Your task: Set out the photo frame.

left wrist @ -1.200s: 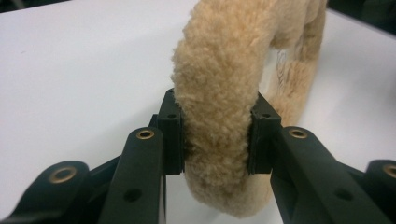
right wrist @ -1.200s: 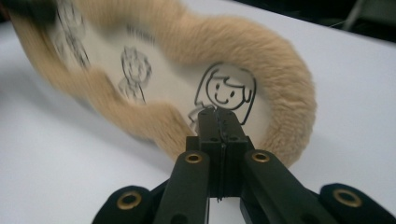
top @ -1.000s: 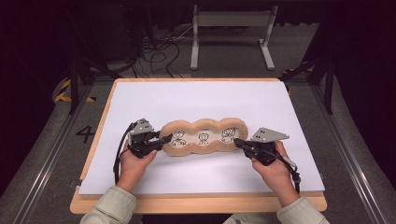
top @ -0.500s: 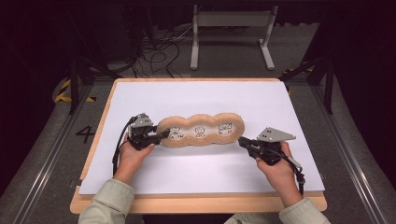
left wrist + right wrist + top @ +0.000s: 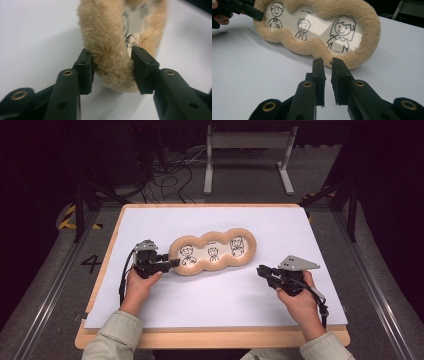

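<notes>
A tan plush frame with three lobes and cartoon figures drawn inside lies on the white sheet, tilted up to the right. My left gripper is shut on its left end. In the left gripper view the pads of that gripper press both sides of the furry rim, and its jaws have just been opening a little. My right gripper stands apart from the frame's right end. Its jaws have just been opening to a narrow gap, with nothing between them and the frame beyond.
The sheet covers a wooden board with free room in front of and behind the frame. Past the board's far edge are cables and a grey metal stand on the dark floor. A "4" marks the floor at left.
The right gripper has let go of the frame's right end and drawn back toward the near right. The left gripper has pulled the frame to the left and swung its right end away.
</notes>
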Demonstrator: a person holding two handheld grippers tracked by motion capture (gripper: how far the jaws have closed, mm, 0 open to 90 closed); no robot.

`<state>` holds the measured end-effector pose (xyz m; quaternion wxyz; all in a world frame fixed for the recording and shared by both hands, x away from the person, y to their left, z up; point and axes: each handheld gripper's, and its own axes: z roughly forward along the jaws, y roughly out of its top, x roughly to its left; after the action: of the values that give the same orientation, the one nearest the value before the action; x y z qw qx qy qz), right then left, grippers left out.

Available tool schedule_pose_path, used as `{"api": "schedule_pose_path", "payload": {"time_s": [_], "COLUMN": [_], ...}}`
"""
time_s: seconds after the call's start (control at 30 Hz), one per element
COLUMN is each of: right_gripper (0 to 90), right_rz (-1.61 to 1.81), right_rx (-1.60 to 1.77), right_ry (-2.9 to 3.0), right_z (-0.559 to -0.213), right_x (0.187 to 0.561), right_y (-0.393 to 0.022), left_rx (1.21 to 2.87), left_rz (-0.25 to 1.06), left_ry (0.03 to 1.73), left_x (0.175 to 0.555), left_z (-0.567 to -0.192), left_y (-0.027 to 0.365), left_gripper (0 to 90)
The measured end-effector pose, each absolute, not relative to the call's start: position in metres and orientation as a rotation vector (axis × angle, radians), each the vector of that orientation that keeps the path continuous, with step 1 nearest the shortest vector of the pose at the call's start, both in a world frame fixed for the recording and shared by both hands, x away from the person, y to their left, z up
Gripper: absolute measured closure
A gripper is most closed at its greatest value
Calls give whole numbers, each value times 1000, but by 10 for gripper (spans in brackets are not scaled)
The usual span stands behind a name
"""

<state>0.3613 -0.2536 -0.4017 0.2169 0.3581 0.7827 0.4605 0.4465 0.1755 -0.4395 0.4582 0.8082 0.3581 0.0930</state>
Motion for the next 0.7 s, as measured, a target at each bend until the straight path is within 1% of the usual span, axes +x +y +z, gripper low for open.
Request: {"api": "schedule_pose_path", "payload": {"time_s": [0.07,0.1,0.2,0.27,0.33,0.37,0.43,0.47,0.5,0.53,0.63,0.67,0.7], "right_gripper": [805,802,778,728,650,650,499,499,476,434,475,532,618], "right_rz": [1274,1274,1281,1273,1248,1248,1208,1208,1217,1227,1209,1238,1288], "right_rx": [992,992,1008,1024,1034,1034,1038,1038,1047,1047,1021,1036,1052], "right_ry": [2169,2166,2151,2138,2110,2110,2051,2051,2071,2111,2181,2191,2213], "right_z": [-402,-402,-401,-402,-403,-403,-406,-406,-408,-413,-426,-428,-430], "right_x": [361,362,363,364,366,366,373,373,378,384,402,406,408], "right_y": [-254,-254,-257,-261,-265,-265,-272,-272,-272,-271,-263,-263,-263], "left_rx": [2001,2051,2060,2055,2057,2057,2057,2057,2057,2058,2066,2066,2066], "left_rz": [239,314,304,293,288,279,259,259,235,220,184,170,170], "left_ry": [864,818,814,818,823,828,832,832,836,836,840,839,839], "left_x": [446,441,440,440,440,440,441,441,441,442,443,443,443], "left_z": [-439,-437,-436,-436,-436,-436,-435,-435,-435,-435,-434,-434,-434], "left_y": [175,170,170,170,170,170,171,171,172,173,173,174,174], "left_gripper": [662,672,674,675,675,675,675,676,676,676,676,676,675]}}
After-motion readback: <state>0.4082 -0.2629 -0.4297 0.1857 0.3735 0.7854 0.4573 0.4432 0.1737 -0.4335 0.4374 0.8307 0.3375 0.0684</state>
